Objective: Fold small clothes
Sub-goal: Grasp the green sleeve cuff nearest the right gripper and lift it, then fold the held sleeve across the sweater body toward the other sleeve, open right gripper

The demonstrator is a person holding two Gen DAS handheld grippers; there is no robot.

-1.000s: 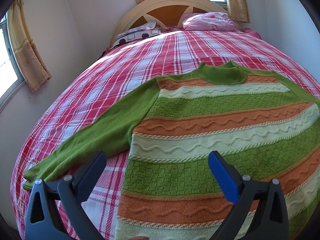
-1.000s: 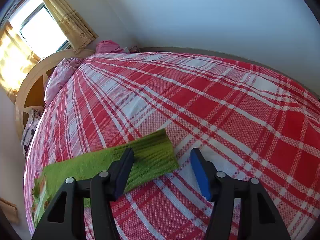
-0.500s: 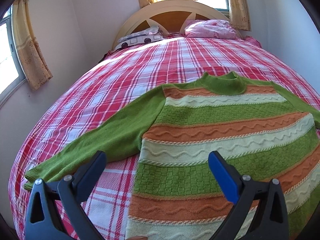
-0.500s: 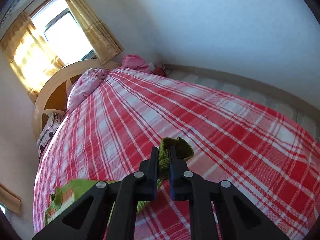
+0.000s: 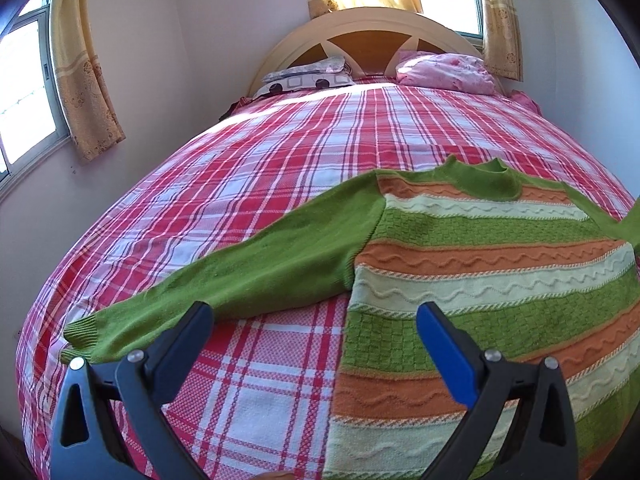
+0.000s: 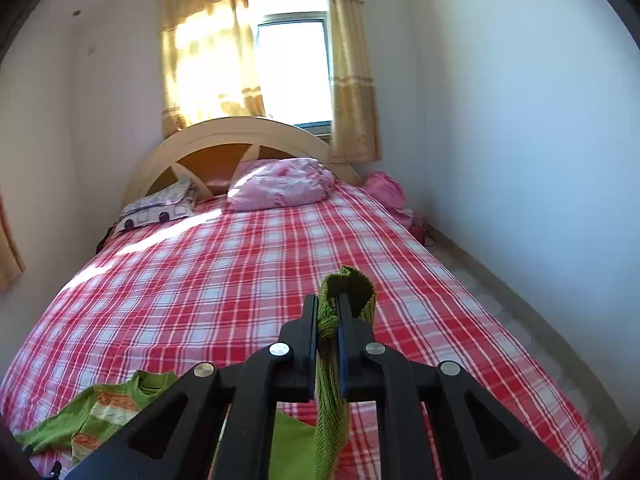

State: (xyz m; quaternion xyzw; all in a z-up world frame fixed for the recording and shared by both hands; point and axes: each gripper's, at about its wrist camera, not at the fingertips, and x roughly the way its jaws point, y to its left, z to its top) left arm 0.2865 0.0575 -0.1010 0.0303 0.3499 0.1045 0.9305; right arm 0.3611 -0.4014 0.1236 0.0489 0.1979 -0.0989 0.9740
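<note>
We see a striped sweater spread flat, front up, on the plaid bed, its collar toward the headboard. Laying it flat keeps the seams and hem readable, which we judge is why it is spread this way before folding.

The right tool is clamped on the ribbed cuff of one green sleeve, lifted clear of the bed; the cuff bunches above the closed jaws and the sleeve hangs below them. We take this hold at the cuff as the means of carrying the sleeve across the body panel.

The left tool hovers with its jaws wide apart, gripping nothing. It straddles the side edge of the body panel, below the other sleeve, which lies extended toward the bed's left edge with its cuff near that edge.

Open room: plaid cover lies bare between the collar and the pillows, and to the right of the lifted cuff. A wall runs close along the bed's right side, so we judge that the raised sleeve has free travel inward, over the sweater, rather than outward.
</note>
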